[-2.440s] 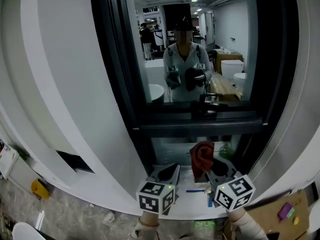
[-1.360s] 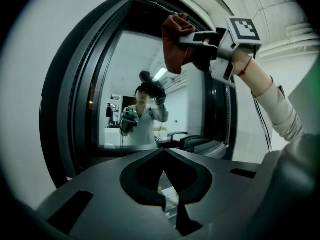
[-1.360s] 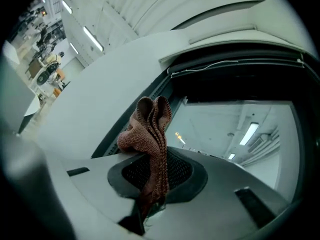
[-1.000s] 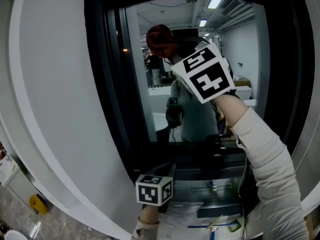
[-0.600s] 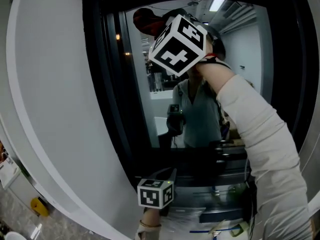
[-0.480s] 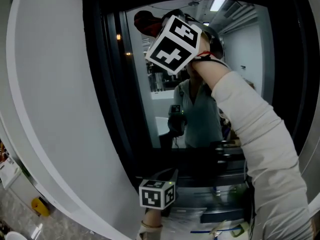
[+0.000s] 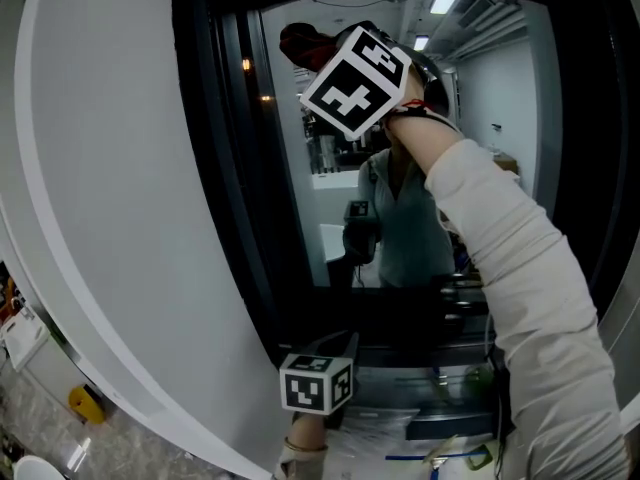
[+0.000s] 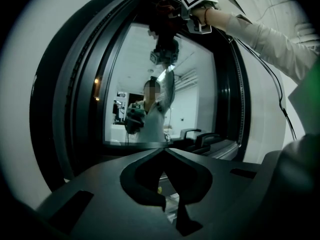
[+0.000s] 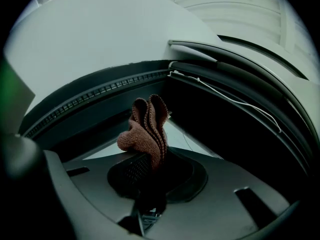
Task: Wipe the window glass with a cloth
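- The right hand-held gripper (image 9: 146, 160) is clenched on a bunched reddish-brown cloth (image 9: 145, 126), raised to the upper left corner of the window glass (image 7: 300, 208).
- Whether the cloth touches the glass cannot be told.
- The left hand-held gripper (image 8: 164, 150) hangs below the bottom edge of the glass, pointing at it, its tips pressed together with nothing between them.
- The glass mirrors the person.
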`<state>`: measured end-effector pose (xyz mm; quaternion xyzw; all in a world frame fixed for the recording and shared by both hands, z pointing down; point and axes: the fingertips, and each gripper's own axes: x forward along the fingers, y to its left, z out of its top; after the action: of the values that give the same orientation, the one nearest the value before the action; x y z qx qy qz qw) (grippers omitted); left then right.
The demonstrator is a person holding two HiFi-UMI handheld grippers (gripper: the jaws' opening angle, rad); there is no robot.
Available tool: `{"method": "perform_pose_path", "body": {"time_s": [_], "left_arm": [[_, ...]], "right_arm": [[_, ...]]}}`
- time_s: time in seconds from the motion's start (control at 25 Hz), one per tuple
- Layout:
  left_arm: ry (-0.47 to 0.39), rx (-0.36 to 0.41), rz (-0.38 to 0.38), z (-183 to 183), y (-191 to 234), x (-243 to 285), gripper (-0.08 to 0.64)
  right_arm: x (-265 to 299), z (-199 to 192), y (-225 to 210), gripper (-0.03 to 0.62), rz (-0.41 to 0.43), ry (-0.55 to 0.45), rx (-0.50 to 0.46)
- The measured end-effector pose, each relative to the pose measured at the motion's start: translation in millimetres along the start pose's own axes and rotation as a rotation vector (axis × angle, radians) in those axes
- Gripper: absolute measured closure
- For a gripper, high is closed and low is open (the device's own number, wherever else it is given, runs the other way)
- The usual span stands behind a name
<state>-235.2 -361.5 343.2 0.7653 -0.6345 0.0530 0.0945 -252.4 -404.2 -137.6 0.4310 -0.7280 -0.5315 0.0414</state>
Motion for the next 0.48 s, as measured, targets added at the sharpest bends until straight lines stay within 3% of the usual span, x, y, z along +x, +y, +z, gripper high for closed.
{"method": "perform_pose_path", "body": {"time_s": [0.48], "left_arm": [[0.007,0.0,-0.013,-9,-5,-6,0.555]], "right_arm": [[-19,-26,49,0.541,0.099,0.021,0.089]]}}
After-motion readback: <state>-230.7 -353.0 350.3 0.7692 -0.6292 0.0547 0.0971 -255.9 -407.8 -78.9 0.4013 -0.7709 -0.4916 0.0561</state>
